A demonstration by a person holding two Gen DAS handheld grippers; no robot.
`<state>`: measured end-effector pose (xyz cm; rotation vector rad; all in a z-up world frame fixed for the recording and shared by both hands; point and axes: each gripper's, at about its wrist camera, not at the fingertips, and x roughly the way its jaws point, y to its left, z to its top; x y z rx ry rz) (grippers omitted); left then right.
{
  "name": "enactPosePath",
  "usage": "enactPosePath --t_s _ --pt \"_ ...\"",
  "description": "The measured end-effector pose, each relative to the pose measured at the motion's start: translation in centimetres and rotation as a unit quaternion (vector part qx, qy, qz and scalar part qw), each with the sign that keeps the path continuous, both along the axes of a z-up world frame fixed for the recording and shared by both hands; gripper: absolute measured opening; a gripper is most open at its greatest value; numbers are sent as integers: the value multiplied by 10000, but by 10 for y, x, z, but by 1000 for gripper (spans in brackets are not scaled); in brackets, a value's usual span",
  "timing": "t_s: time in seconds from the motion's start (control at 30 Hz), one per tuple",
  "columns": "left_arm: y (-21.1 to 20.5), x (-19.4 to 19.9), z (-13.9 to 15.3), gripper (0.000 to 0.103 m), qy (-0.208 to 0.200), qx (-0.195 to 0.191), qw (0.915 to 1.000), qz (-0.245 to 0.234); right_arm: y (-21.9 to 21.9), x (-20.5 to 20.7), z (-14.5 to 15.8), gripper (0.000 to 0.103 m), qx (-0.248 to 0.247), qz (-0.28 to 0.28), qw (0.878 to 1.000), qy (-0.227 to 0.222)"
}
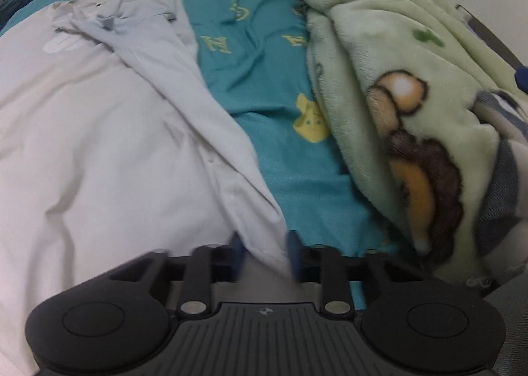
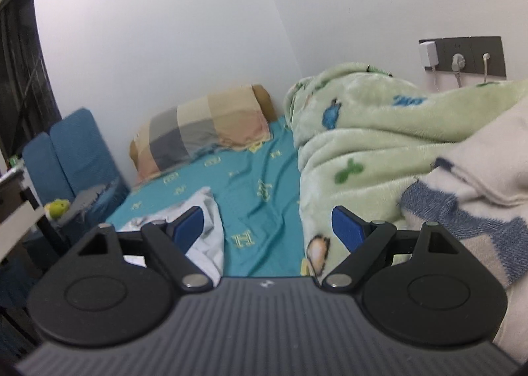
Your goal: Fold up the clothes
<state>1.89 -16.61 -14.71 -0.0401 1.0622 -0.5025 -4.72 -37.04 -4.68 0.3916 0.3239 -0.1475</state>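
A white button shirt (image 1: 115, 145) lies spread over the left half of a teal bedsheet (image 1: 257, 79), collar at the far end. Its near right hem corner sits between the blue pads of my left gripper (image 1: 265, 254), which is shut on that cloth low over the bed. In the right wrist view the shirt (image 2: 204, 211) shows only as a bunched edge behind the left finger. My right gripper (image 2: 267, 231) is open above the sheet (image 2: 257, 171) with nothing between its fingers.
A pale green plush blanket (image 1: 379, 62) (image 2: 363, 132) is heaped along the right side of the bed. A cream and blue knitted cloth (image 2: 478, 178) lies over it. A checked pillow (image 2: 204, 132) rests at the head, blue cushions (image 2: 76, 151) stand left, wall sockets (image 2: 462, 56) right.
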Motion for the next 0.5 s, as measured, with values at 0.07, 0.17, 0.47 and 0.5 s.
enactPosePath --t_s 0.07,0.17,0.47,0.5 --pt "19 2 10 4 38 -347 9994 51 1 2 -2 86 45 47 10000 42" --pt "59 4 31 3 225 -937 9952 167 0 4 -3 86 114 131 9998 74" --pt "181 24 29 3 1172 -909 9809 1259 26 24 -12 86 66 1209 9907 628" --pt "193 27 22 3 1259 -787 9786 1424 32 26 -13 86 9 1345 9884 701"
